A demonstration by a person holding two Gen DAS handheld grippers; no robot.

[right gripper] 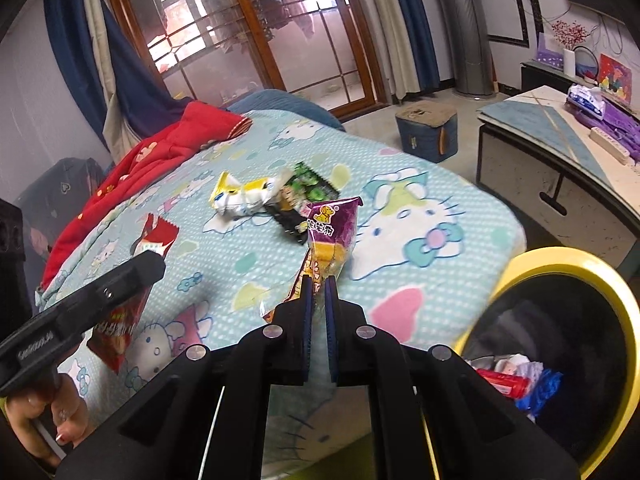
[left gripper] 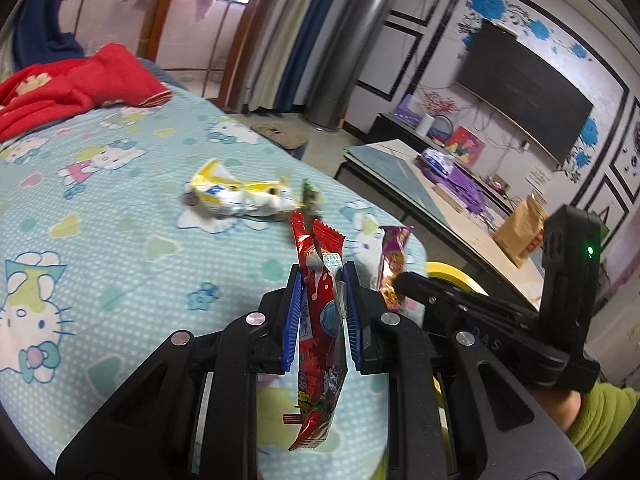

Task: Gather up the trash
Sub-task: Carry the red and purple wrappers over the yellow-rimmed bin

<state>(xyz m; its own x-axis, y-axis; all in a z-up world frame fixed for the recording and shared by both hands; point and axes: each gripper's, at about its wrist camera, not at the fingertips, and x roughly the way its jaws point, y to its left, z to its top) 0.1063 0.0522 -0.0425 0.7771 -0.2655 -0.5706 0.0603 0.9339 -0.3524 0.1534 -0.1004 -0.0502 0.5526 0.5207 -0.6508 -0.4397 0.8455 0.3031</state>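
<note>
My left gripper (left gripper: 321,276) is shut on a red snack wrapper (left gripper: 320,320), held above the bed; the wrapper also shows in the right wrist view (right gripper: 154,240). My right gripper (right gripper: 319,284) is shut on a purple snack wrapper (right gripper: 332,228), which also shows in the left wrist view (left gripper: 394,264). A crumpled yellow-and-white wrapper (left gripper: 240,196) (right gripper: 246,194) and a green-and-black wrapper (right gripper: 306,196) (left gripper: 310,196) lie on the bed. A yellow-rimmed trash bin (right gripper: 624,308) with trash inside stands at the bed's right corner.
The bed has a light blue cartoon-cat sheet (left gripper: 100,240) and a red blanket (left gripper: 72,84) at its far end. A low table (right gripper: 560,168) with purple items stands to the right. A blue stool (right gripper: 426,130) sits on the floor beyond the bed.
</note>
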